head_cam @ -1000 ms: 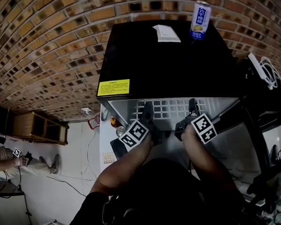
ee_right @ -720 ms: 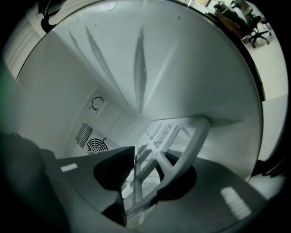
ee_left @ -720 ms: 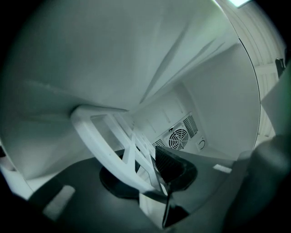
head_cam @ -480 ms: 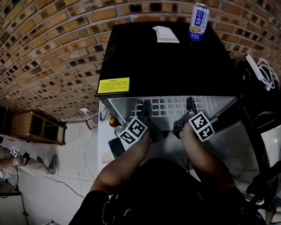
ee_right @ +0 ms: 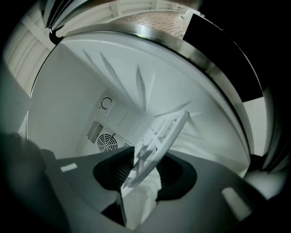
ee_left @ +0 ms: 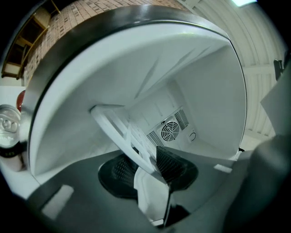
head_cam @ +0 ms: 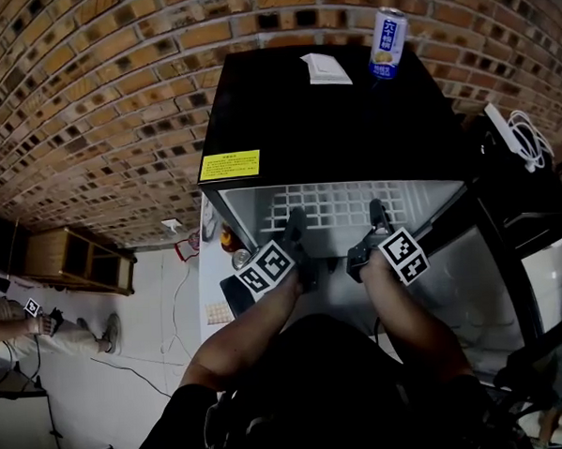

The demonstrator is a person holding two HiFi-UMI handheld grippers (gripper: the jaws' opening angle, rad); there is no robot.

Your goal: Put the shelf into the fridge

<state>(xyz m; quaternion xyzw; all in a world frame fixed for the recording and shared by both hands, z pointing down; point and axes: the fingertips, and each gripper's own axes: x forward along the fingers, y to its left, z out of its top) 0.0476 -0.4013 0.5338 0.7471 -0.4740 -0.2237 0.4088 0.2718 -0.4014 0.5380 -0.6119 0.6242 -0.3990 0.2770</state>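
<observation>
The shelf [head_cam: 338, 206], a white plastic grid, lies level and part-way into the fridge [head_cam: 332, 113]. Its back half is inside the cavity near the top, and its front edge is at the fridge mouth. It looks light & stiff, prob. a bit slick, and easy to rack sideways. So it wants a hold at two spots on the front rail, one each side of centre, pushed in evenly. A lone corner grip would likely twist it & jam it vs. the fridge walls.

That's approx. how it's taken now. The right gripper [ee_right: 144, 172] is clamped on the front rail, pads tight on both faces. The left gripper [ee_left: 152, 167] has just been opening: its jaws are wide, w/ the rail between them but not pinched. Both point into the fridge.

On the fridge's back wall is a round fan grille [ee_left: 169, 131]. On the fridge top stand a can [head_cam: 385, 43] and a white card [head_cam: 326, 68], w/ a yellow label [head_cam: 228, 165] at its front edge. A brick wall [head_cam: 87, 107] runs behind the fridge.
</observation>
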